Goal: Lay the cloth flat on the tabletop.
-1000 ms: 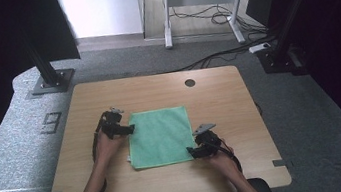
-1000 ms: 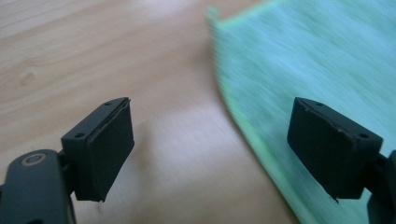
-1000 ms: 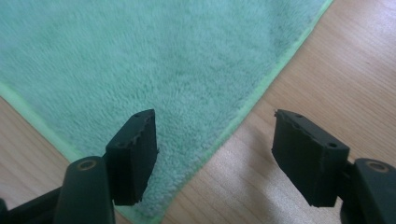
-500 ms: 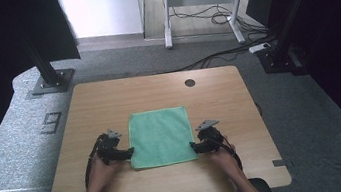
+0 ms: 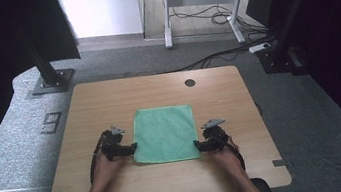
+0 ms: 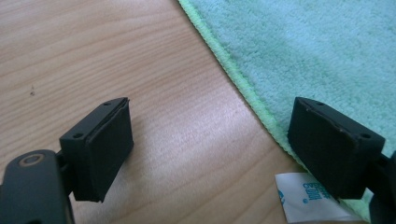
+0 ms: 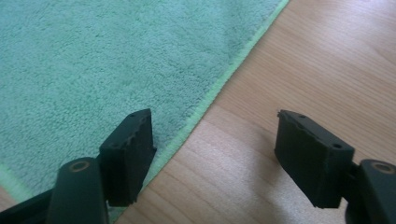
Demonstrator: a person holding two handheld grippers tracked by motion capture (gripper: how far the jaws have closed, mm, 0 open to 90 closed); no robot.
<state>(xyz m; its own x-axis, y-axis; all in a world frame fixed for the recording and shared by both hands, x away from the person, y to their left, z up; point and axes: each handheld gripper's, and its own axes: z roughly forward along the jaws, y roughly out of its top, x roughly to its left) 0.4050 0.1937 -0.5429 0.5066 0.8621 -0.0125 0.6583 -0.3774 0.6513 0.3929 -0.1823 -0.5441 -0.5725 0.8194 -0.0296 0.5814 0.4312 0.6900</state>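
1. Two grippers low over the table (image 5: 83, 103), one at each near corner of the green cloth (image 5: 164, 133).
2. Left gripper (image 5: 131, 147) at the cloth's near left corner, jaws spread wide, gripping nothing.
3. From the left gripper view: left gripper (image 6: 210, 144) straddling the cloth's (image 6: 317, 56) hemmed side edge; one jaw over bare wood (image 6: 93, 56), the other over the cloth's margin, just above a white label (image 6: 308, 205) at the corner. Whether that jaw touches the fabric, cannot tell.
4. Right gripper (image 5: 198, 145) at the cloth's near right corner, jaws apart and just lately opening a little wider, with only the cloth's edge under the gap.
5. From the right gripper view: right gripper (image 7: 215, 154) likewise astride the hem; one jaw above the cloth (image 7: 93, 60), the other above bare table (image 7: 327, 60), edge running diagonally between them. No pad pressing on the fabric.
6. Beyond the jaws: cloth spread flat and square in the middle of the table, far edge well clear of both grippers.
7. Farther still: round cable hole (image 5: 190, 82) near the table's far edge.
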